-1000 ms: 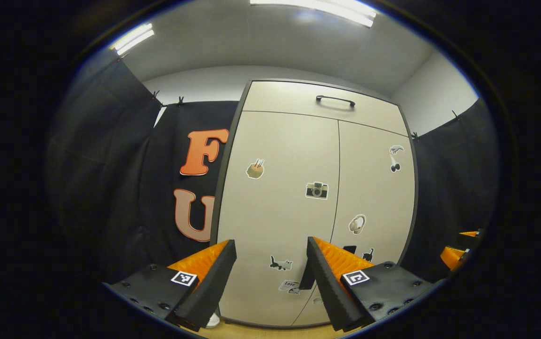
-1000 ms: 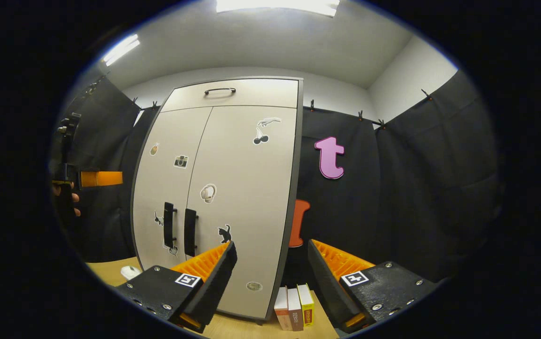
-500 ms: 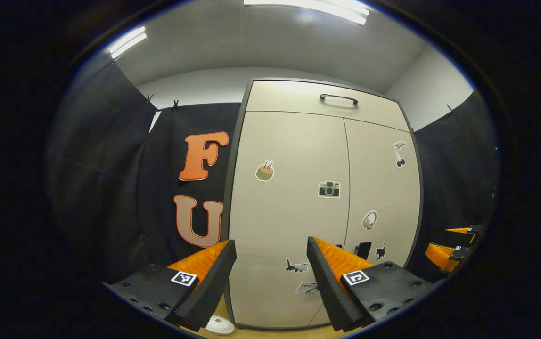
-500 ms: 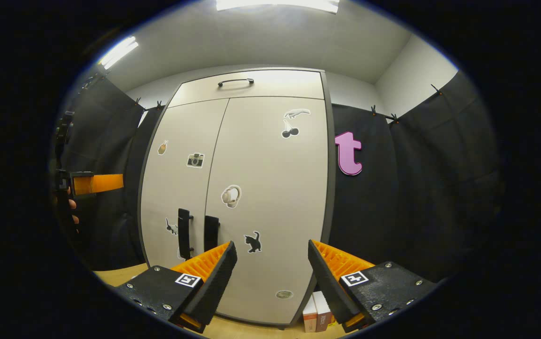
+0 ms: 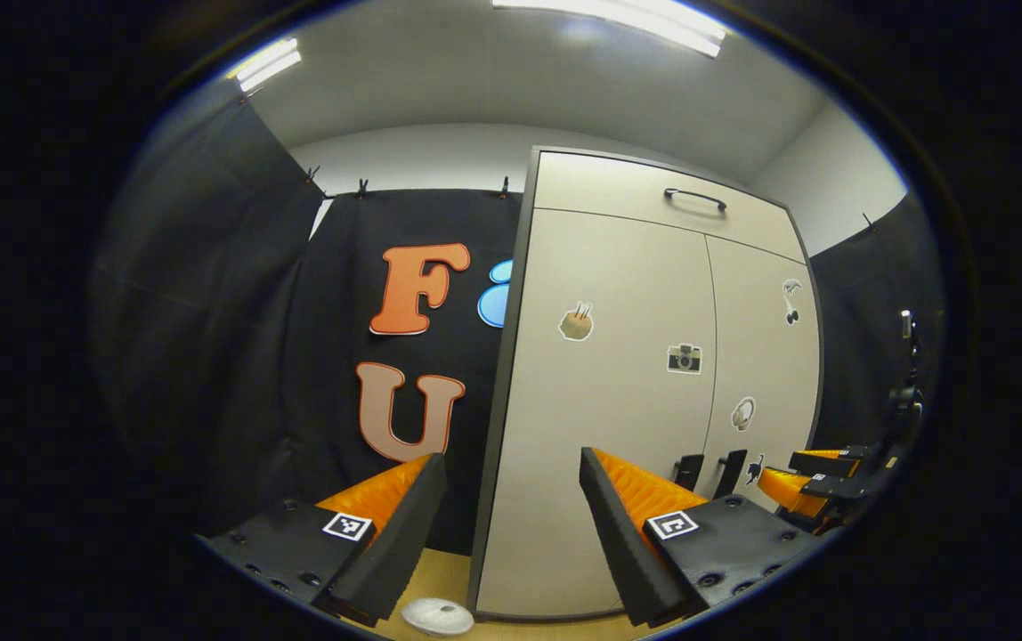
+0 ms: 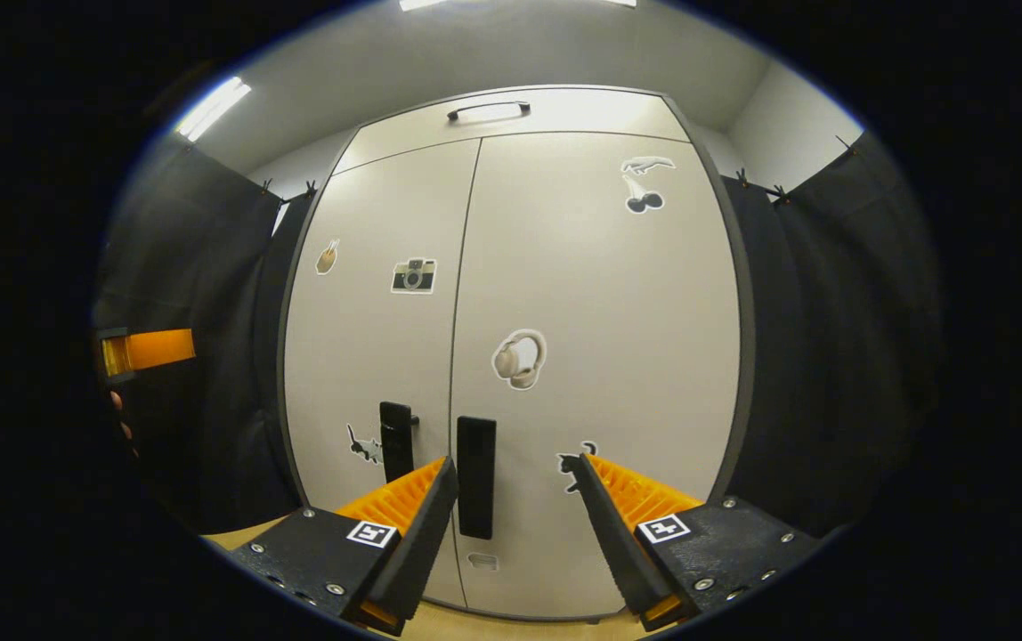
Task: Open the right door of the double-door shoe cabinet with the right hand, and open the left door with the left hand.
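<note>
A: Where's the shoe cabinet [image 6: 600,312]?

B: Straight ahead of my right gripper [image 6: 515,521]; both doors closed. Its fingers are spread, touching nothing, the right door handle [image 6: 476,476] between them, farther off.

A: Left gripper [image 5: 511,516]?

B: Also spread and empty, aimed at the cabinet's left edge.

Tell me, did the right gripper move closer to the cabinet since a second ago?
Yes. In the right gripper view the shoe cabinet now looks bigger, and the right door's handle sits between the open jaws of the right gripper, so it came forward and swung left.
</note>
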Motion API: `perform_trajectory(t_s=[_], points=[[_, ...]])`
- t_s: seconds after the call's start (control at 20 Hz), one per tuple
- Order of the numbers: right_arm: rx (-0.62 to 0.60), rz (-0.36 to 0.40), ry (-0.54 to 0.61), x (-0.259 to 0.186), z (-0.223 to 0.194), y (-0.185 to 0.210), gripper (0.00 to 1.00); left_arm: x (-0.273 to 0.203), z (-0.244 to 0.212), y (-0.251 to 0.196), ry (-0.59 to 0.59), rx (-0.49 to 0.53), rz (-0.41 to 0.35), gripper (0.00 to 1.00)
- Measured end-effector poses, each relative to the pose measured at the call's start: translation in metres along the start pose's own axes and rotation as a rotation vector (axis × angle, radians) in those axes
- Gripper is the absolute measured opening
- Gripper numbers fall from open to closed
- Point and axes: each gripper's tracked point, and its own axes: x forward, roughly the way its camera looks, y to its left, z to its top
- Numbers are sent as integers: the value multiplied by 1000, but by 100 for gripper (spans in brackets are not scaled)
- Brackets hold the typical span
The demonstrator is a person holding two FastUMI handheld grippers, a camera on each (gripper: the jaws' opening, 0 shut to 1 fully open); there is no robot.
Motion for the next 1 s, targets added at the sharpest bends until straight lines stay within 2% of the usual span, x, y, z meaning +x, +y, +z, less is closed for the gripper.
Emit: perform_trajectory(t_s=[0.3, 0.45, 0.55, 0.7, 0.85, 0.95, 1.0], points=[[10, -13, 93, 39, -31, 15, 83, -19, 2, 38, -9, 11, 69, 95], [56, -35, 121, 53, -42, 15, 70, -28, 1, 52, -4, 30, 104, 95], [63, -46, 145, 60, -48, 17, 65, -31, -2, 59, 2, 35, 121, 95], [84, -82, 172, 68, -58, 19, 58, -35, -7, 61, 19, 37, 123, 96], [145, -90, 192, 71, -62, 23, 45, -39, -7, 64, 15, 56, 140, 95], [139, -108, 178, 73, -62, 23, 36, -42, -10, 58, 19, 50, 134, 97], [124, -117, 168, 72, -61, 23, 35, -44, -11, 56, 25, 46, 130, 96]])
